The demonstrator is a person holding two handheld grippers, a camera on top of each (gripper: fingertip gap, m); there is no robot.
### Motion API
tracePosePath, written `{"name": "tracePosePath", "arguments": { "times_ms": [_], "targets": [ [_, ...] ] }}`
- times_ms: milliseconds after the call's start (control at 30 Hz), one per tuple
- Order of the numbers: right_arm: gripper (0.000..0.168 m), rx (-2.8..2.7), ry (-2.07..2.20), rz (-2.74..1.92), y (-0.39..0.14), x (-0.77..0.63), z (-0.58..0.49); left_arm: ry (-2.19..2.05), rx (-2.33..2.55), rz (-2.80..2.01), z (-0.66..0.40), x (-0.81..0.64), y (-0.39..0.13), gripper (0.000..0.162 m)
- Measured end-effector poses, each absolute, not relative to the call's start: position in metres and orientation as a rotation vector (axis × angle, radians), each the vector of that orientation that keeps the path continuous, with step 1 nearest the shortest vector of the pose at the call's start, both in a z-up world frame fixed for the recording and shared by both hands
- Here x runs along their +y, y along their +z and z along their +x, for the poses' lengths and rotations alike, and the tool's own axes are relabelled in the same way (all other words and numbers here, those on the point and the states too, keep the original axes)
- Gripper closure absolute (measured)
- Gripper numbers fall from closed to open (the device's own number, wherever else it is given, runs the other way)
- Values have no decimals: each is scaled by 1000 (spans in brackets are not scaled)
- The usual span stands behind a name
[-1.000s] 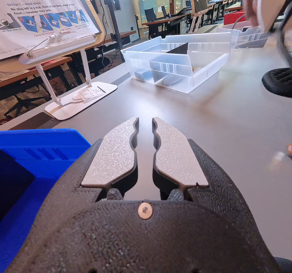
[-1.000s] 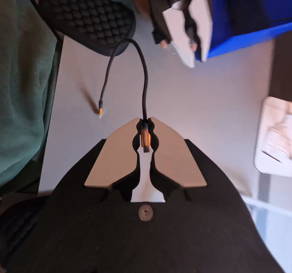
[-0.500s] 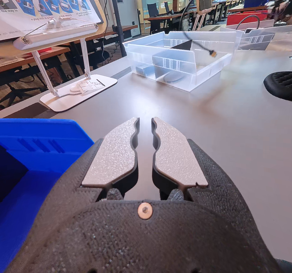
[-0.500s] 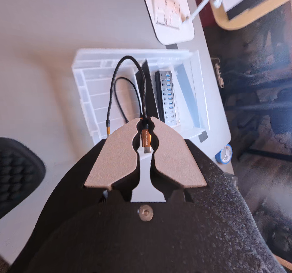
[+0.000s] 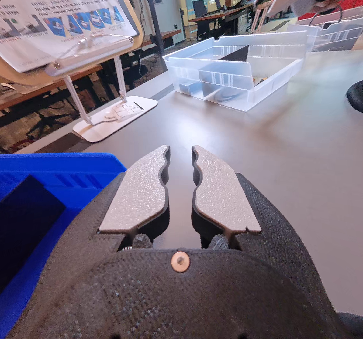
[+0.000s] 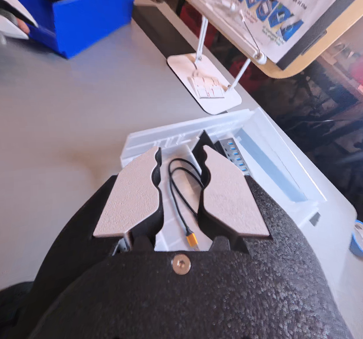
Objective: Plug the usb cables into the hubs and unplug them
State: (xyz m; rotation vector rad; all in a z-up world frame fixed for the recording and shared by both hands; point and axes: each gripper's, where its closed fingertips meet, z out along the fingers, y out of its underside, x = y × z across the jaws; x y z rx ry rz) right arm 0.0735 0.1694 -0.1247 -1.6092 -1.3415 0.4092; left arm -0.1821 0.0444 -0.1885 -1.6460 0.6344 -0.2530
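Landmark for this record: the clear plastic divided bin [image 6: 225, 125] on the grey table [image 6: 68, 113].

Right gripper [image 6: 181, 154]: suspended above the bin, jaws spread wide apart and grasping nothing. Seen through the gap between its fingers [image 6: 135, 190], a black braided USB cable [image 6: 176, 184] lies loosely looped on the floor of one of the bin's compartments, its orange-sleeved plug [image 6: 191, 238] at the near end of that compartment. The cable touches neither finger.

In the adjoining compartment, across a dark divider [image 6: 204, 137], a silver USB hub [image 6: 234, 157] with a row of blue ports lies lengthwise. No plug can be seen in the ports on view; part of the hub is hidden behind the right finger.

Left gripper [image 5: 180, 149]: low over the table, well short of the bin, jaws parted by a narrow gap and empty. A blue bin [image 5: 59, 170] sits just beside it, on the side away from the clear bin.

Beyond the clear bin's corner stands a white document stand [image 6: 206, 86] holding a printed instruction sheet [image 6: 265, 5]. A roll of blue tape [image 6: 356, 239] lies at the table edge near the bin; only part is visible. In the left wrist view, a second clear bin [image 5: 334, 33] stands behind the first.
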Motion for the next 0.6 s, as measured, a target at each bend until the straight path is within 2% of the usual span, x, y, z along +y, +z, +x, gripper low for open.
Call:
{"name": "tracePosePath", "arguments": {
  "times_ms": [133, 233, 367, 433, 500, 600],
  "targets": [
    [131, -1288, 559, -1548, -136, 121, 63, -69, 651, -1708, -212, 35, -173, 125],
    [131, -1288, 638, -1540, -152, 92, 63, 79, 647, -1825, -253, 25, -177, 122],
    [132, -1295, 714, -1550, -166, 73, 66, 119, 752, -2166, -282, 13, -231, 110],
    [132, -1294, 745, -1554, -170, 69, 66, 231, 780, -2299, -295, 14, -257, 110],
    [133, -1292, 752, -1546, -172, 67, 66, 419, 853, -2351, -309, 16, -269, 126],
    [135, -1294, 763, -1534, -174, 62, 68, 433, 932, -2323, -291, 12, -269, 132]
  ]
}}
